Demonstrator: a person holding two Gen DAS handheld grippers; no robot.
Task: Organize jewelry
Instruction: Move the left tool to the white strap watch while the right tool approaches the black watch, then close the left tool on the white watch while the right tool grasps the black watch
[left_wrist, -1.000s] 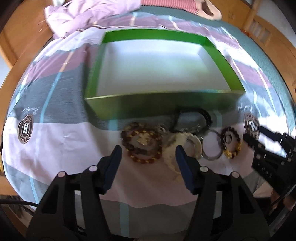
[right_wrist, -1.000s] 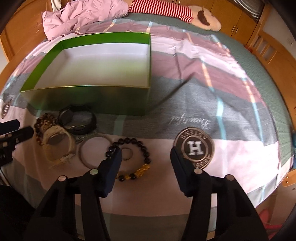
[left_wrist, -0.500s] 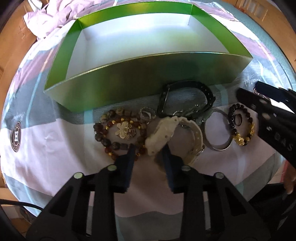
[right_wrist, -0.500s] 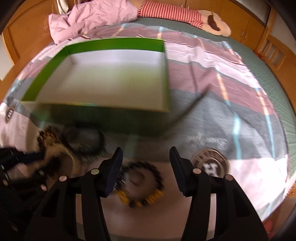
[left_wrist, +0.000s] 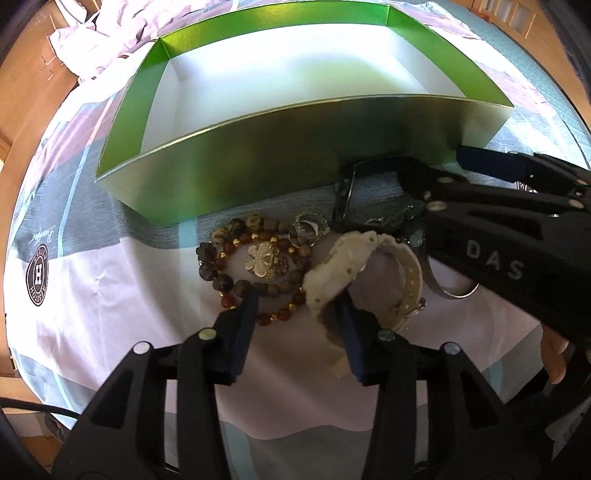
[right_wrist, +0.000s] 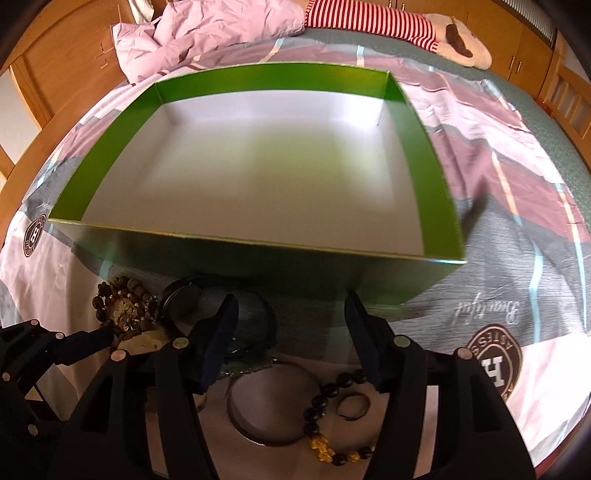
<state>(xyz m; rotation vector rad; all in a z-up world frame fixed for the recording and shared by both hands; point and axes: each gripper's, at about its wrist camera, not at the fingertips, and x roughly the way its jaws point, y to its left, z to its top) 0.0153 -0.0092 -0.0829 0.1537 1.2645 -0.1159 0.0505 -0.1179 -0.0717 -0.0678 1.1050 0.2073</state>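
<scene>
An empty green box with a white inside stands on the bed; it also shows in the right wrist view. In front of it lie a brown bead bracelet, a cream watch, a black watch, a metal bangle and a black bead bracelet. My left gripper is open with its fingers either side of the cream watch's case. My right gripper is open, low over the black watch, and enters the left wrist view from the right.
The jewelry lies on a patterned bedsheet with round logo patches. A crumpled pink quilt and a striped soft toy lie behind the box. Wooden cabinets stand around the bed.
My left gripper moved down and forward onto the cream watch, narrowed, then widened a little. My right gripper swung left and forward, from above the black bead bracelet to over the black watch.
</scene>
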